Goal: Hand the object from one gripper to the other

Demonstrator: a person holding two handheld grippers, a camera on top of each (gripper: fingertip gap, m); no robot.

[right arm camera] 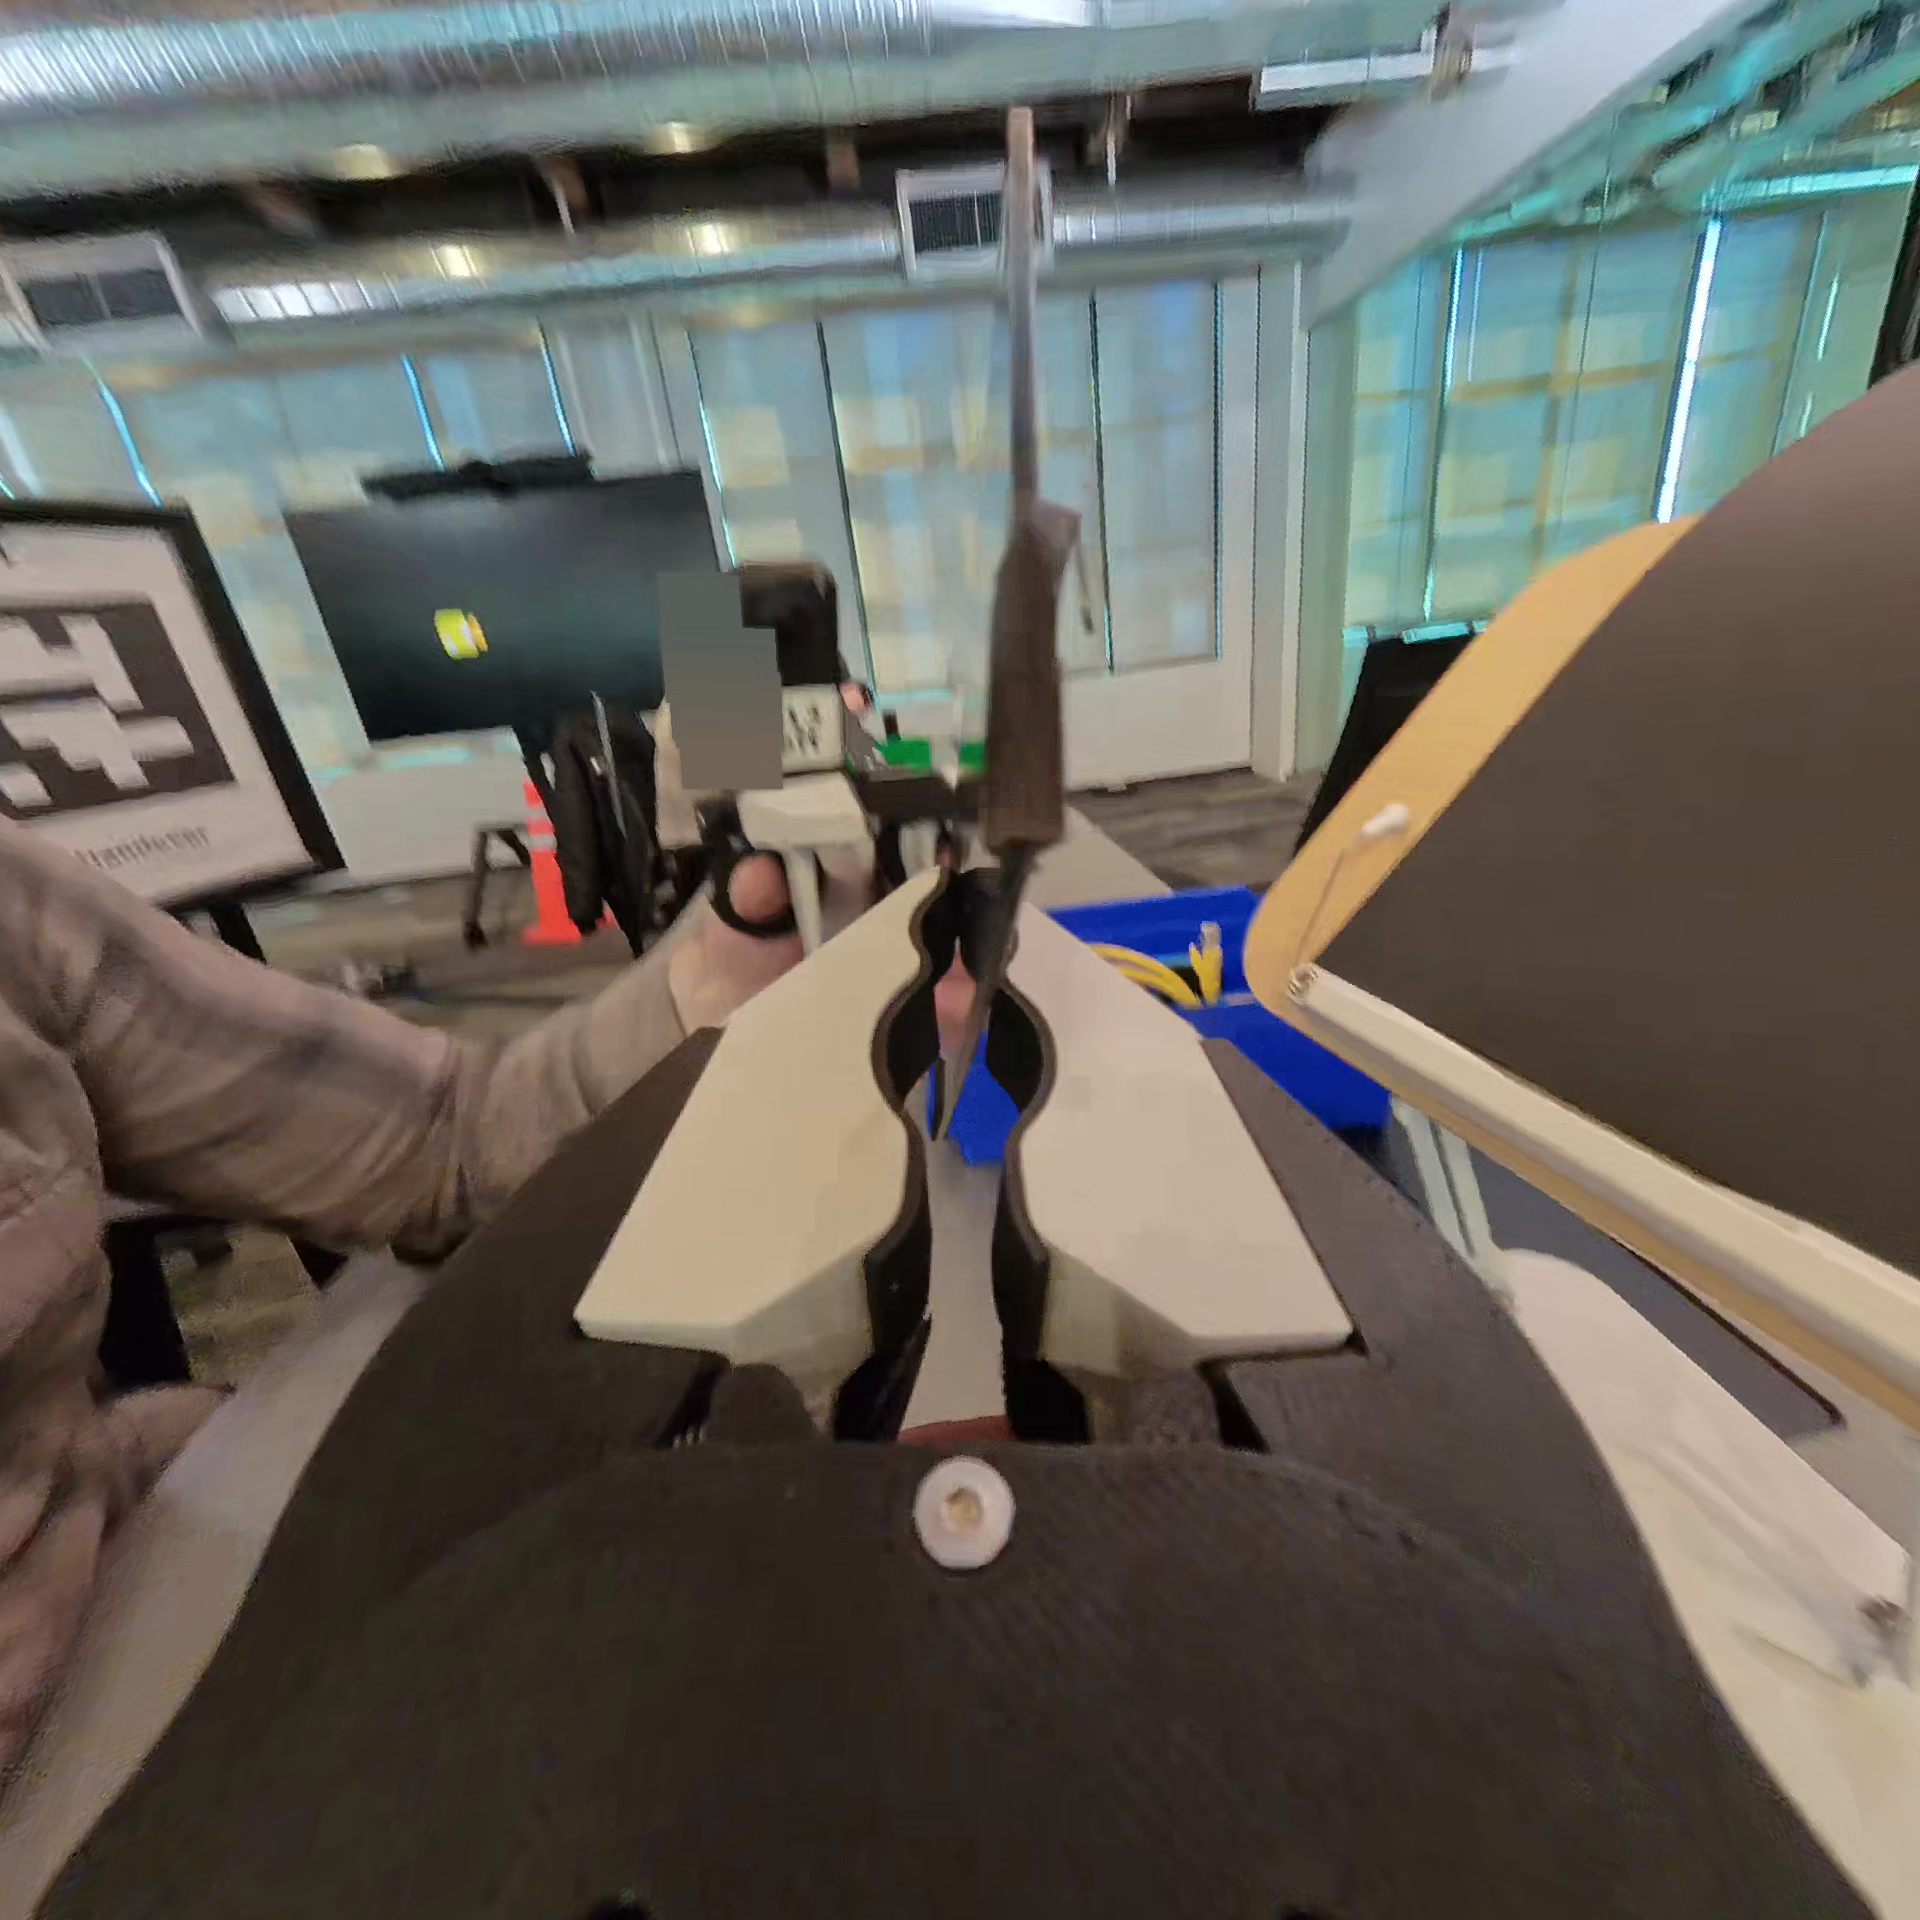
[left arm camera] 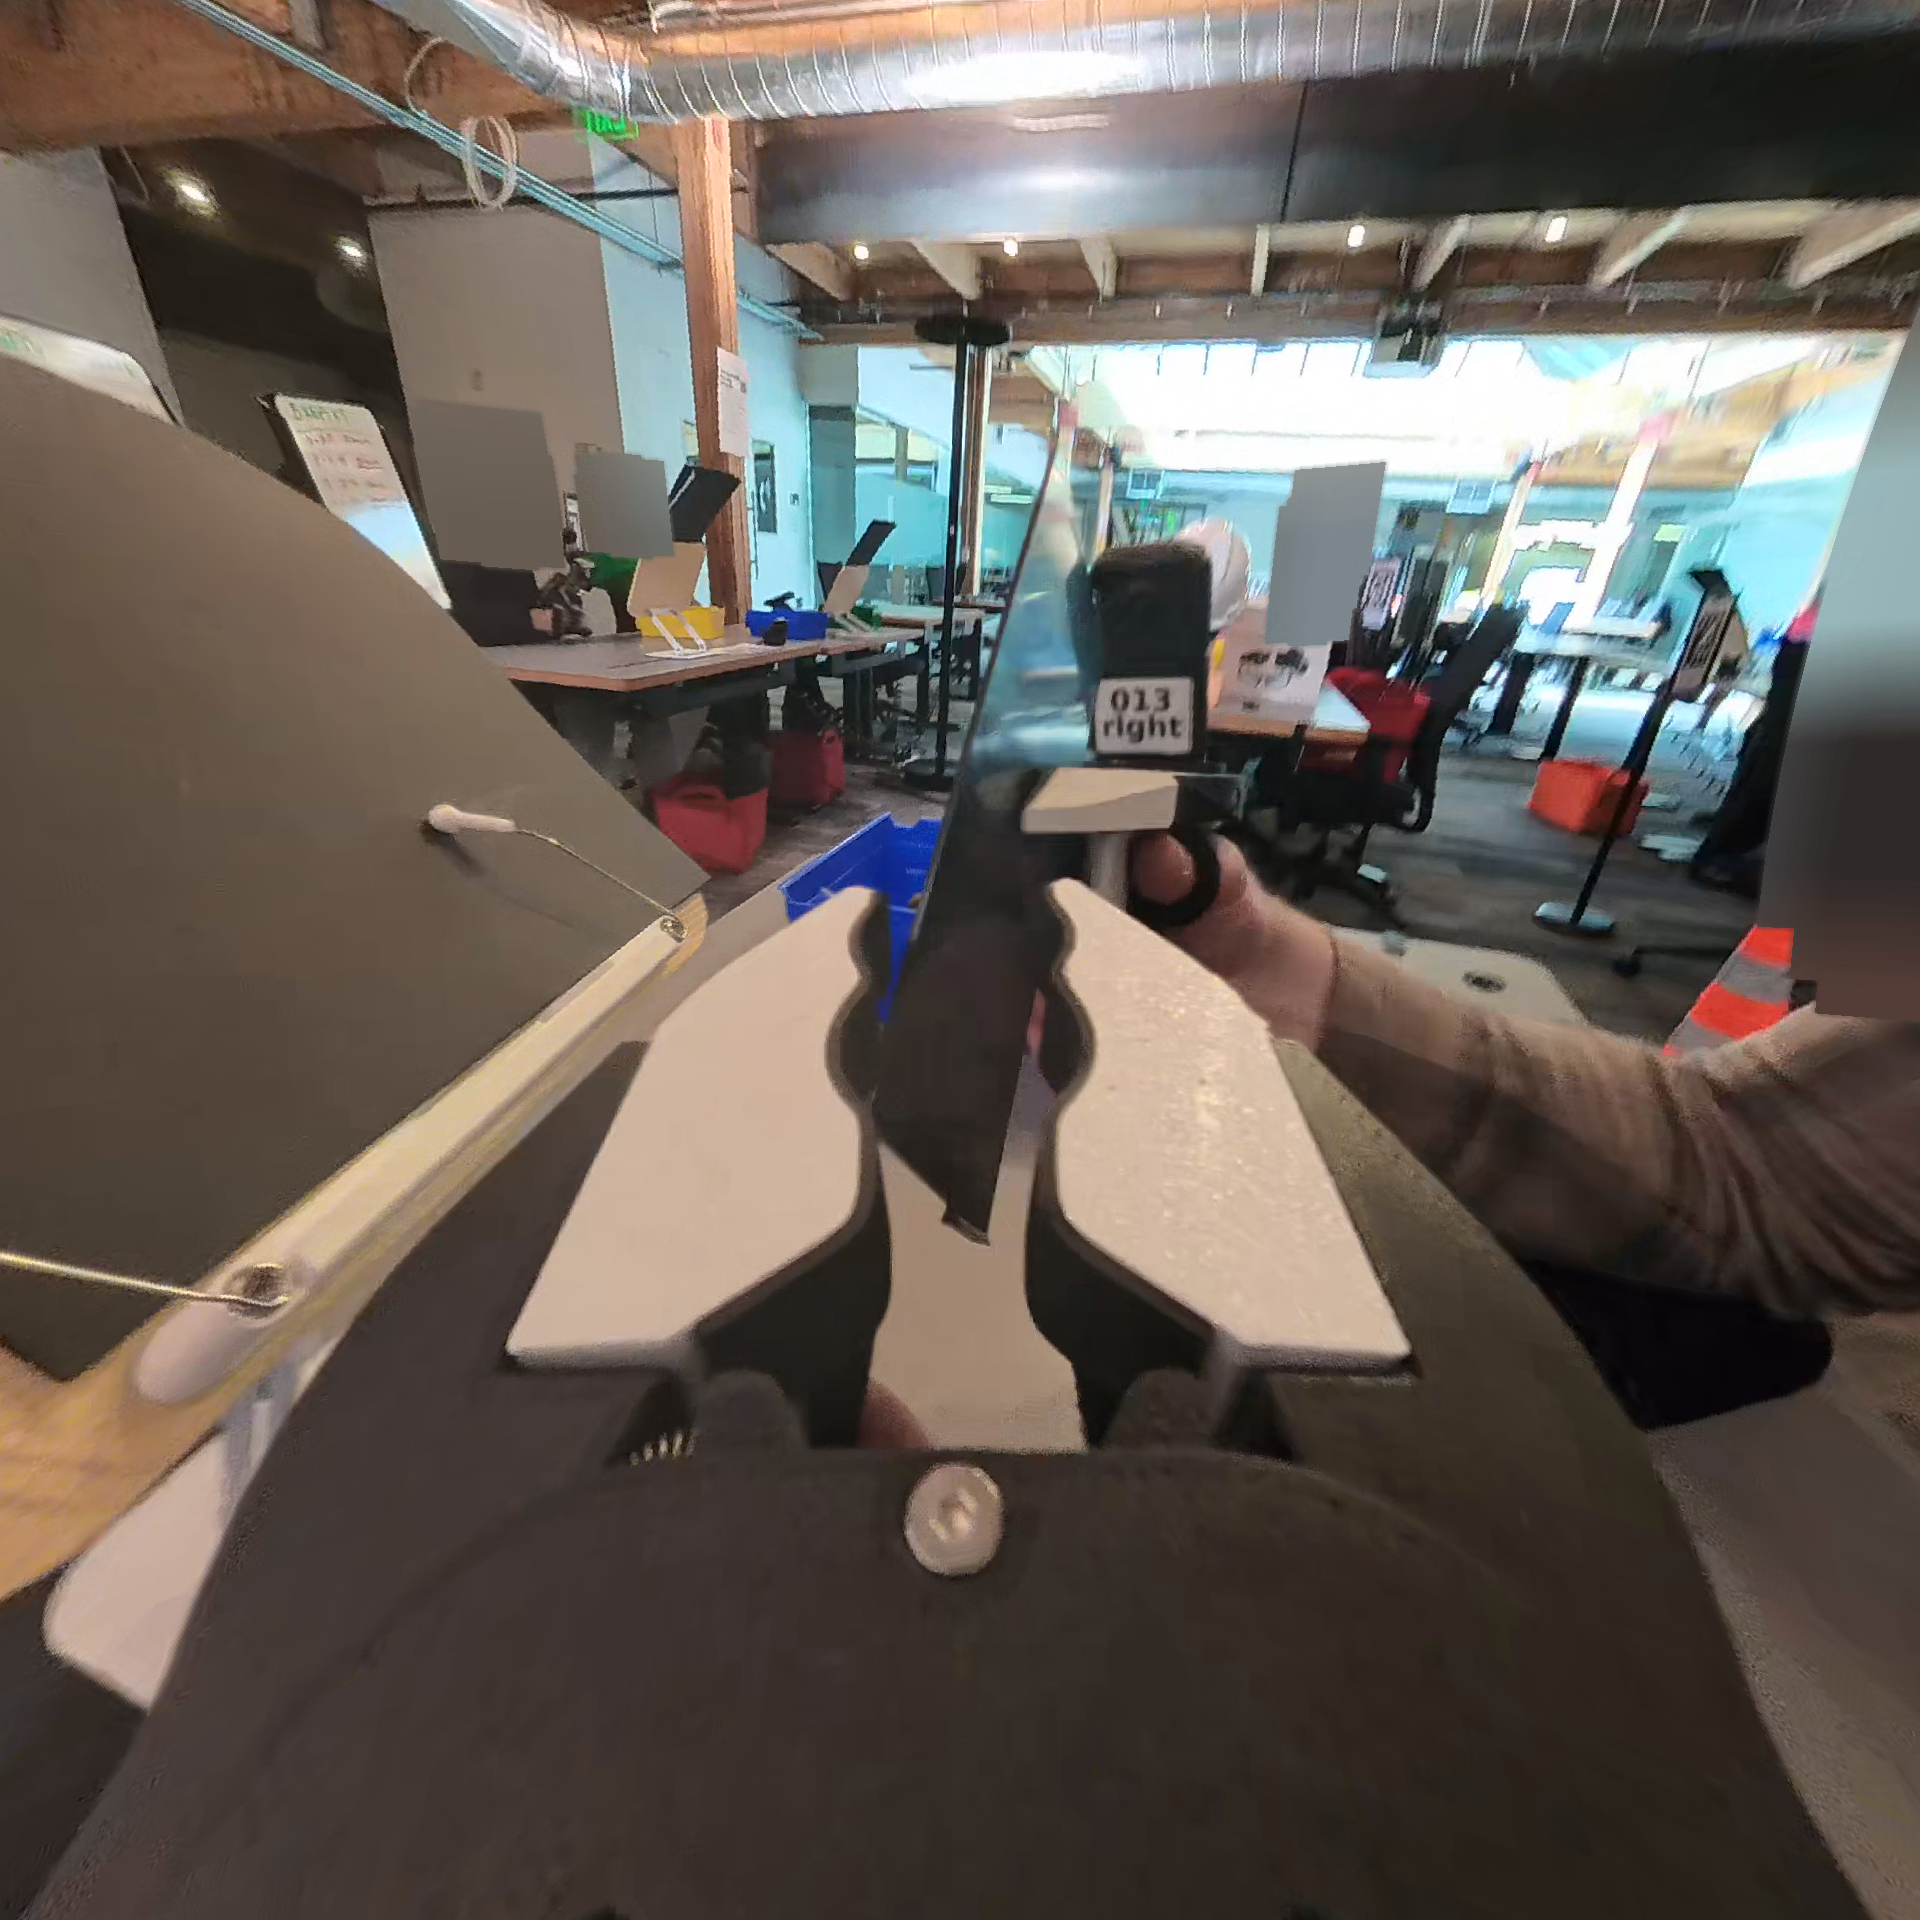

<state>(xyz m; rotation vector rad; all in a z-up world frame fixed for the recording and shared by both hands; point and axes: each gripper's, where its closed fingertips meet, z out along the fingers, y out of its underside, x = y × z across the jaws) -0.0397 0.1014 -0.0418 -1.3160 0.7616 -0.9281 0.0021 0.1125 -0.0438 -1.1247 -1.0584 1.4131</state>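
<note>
Grippers are meeting mid-air over the knife (left arm camera: 961, 1049)! Left gripper (left arm camera: 961, 997) is sitting half-open, its fingers flanking the dark handle without clearly touching. Right gripper (right arm camera: 966, 914) is pinching nearly closed on the knife's pointed end, the blue bin (right arm camera: 1262, 1013) lying beyond.

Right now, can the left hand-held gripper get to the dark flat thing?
Probably yes. The dark flat sheet sits right between the left hand-held gripper fingers, with nothing in the way. The right hand-held gripper seems to pinch the sheet too.
</note>
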